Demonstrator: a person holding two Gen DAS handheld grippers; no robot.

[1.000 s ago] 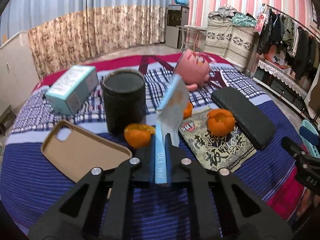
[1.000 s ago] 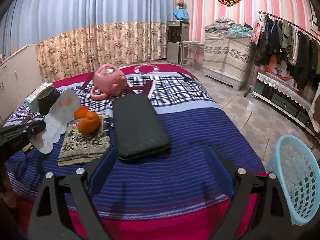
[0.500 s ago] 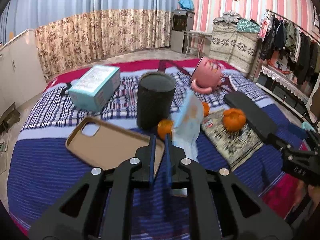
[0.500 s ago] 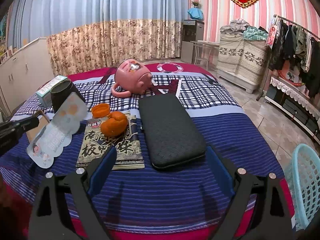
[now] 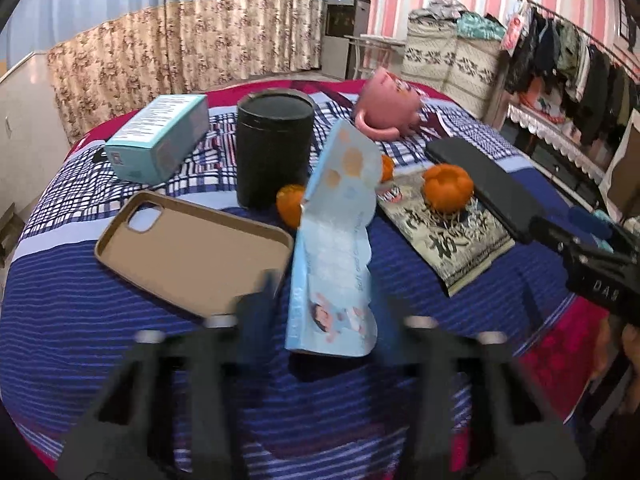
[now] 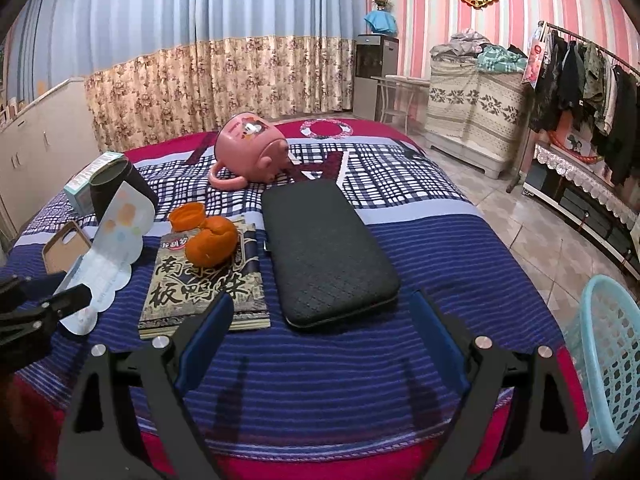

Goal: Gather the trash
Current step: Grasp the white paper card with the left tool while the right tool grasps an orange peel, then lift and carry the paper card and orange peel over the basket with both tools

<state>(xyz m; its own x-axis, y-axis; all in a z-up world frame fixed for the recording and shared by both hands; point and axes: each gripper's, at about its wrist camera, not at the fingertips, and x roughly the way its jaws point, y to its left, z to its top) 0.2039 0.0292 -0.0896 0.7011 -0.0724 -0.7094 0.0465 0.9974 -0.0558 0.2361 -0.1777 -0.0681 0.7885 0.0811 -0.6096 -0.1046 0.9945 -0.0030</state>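
Observation:
A light-blue torn wrapper [image 5: 336, 248] stands loosely between the blurred fingers of my left gripper [image 5: 328, 304], whose jaws are opening; the pads are clear of it. The right wrist view shows the same wrapper [image 6: 112, 248] tipping over the bed beside the left gripper's fingers [image 6: 68, 300]. Orange peels [image 5: 448, 188] [image 6: 210, 240] lie on a printed snack packet [image 5: 444, 240] [image 6: 204, 284], and another peel [image 5: 292, 204] sits by a black cylinder [image 5: 274, 152]. My right gripper [image 6: 320, 302] hovers open over the bed's near edge, holding nothing.
On the striped bedspread lie a tan phone case [image 5: 192, 248], a teal box [image 5: 156, 136], a tipped pink cup [image 6: 250, 150] and a long black case [image 6: 324, 248]. A light-blue basket [image 6: 612, 360] stands on the floor at the right of the bed.
The left jaws, shut on the wrapper a second ago, have spread apart and let it go; it now stands loose between them. The right gripper stays wide open.

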